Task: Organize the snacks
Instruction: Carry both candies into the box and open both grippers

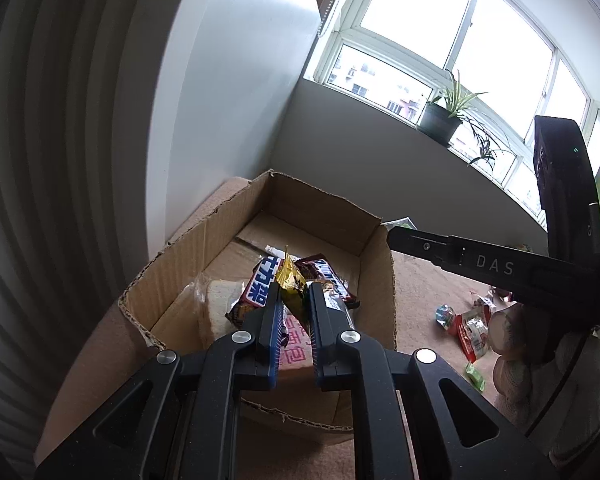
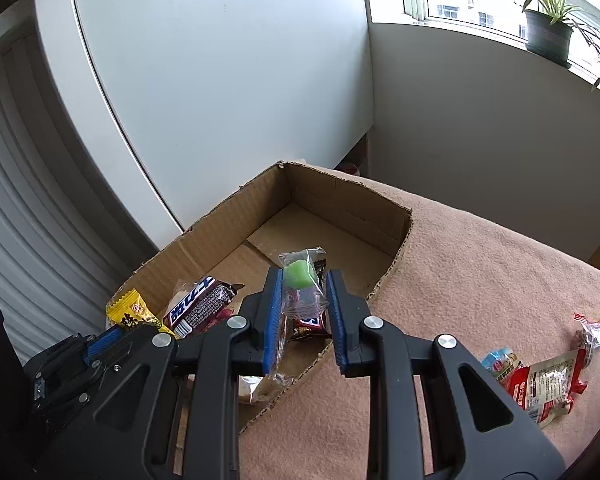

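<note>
- Left wrist view: the left gripper is hanging over the open brown corrugated cardboard box, its blue-padded fingers clenched on a crinkled gold foil snack packet that is sticking out toward 12 o'clock, long axis running along the fingers.
- The drop appears to turn on one relation: both held packets are sitting above the box floor, so a straight release should land them inside. The left gripper is reading as the nearer to the pile.
- Directly under the gold packet, blue-and-white wrapped chocolate bars are lying in the box, with a clear-bagged slice of white bread at 9 o'clock from the fingers.
- Right wrist view: the right gripper is grasping a clear plastic sachet with a green cube sweet, upright between the blue pads, above the box's near right corner.
- A yellow sachet is poking from the left gripper at 9 o'clock.
- The box is resting on a pinkish-tan felt cloth surface; a red-and-white printed snack bag and small loose wrapped sweets are lying at 4 o'clock, well apart from the box, still to collect.
- Grey walls, a ribbed white panel and a bright window with a potted spider plant are framing the room.
</note>
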Motion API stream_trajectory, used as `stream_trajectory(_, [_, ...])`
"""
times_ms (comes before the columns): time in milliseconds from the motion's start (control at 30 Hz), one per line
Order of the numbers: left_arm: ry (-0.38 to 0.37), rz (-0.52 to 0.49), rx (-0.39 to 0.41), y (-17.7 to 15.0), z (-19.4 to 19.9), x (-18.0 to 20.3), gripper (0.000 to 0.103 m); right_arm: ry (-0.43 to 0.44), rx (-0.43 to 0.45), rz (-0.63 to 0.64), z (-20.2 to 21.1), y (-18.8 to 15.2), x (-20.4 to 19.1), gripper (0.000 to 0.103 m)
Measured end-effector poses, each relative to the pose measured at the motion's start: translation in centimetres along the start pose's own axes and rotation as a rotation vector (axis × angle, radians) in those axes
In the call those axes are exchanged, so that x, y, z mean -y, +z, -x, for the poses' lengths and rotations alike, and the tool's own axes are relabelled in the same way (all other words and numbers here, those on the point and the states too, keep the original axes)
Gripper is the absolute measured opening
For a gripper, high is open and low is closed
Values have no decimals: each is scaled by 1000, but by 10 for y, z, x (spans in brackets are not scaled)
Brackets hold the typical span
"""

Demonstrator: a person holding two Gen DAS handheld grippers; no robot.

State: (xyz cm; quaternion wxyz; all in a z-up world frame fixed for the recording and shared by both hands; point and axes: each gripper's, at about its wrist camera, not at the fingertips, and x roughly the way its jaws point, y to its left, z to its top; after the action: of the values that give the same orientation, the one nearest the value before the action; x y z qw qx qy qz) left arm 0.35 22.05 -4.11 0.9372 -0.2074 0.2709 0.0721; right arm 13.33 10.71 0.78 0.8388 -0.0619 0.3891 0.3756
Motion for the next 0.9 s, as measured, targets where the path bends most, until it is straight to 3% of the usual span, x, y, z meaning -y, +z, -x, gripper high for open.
stream_trajectory(100, [5, 14, -4, 0, -1, -4, 11, 18, -14, -9, -9, 2, -3, 25])
stream_trajectory(167, [8, 23, -8, 1, -2, -7, 11, 7, -12, -9, -10, 3, -3, 35])
stream_trajectory(233, [9, 31, -11, 0, -4, -9, 12, -12, 10, -12, -7, 2, -3, 64])
stream_trajectory(333, [20, 22, -5, 0, -2, -9, 22, -28, 46, -30, 1, 2, 0, 86])
stream_trajectory(500, [22, 2, 12, 0, 1, -2, 55, -53, 66, -41, 11, 2, 7, 95])
stream_trajectory(533, [21, -1, 15, 0, 2, -1, 58, -59, 69, -43, 13, 2, 8, 98])
stream_trajectory(900, [11, -26, 20, 0, 3, 15, 60, -95, 84, -43, 50, -11, 33, 99])
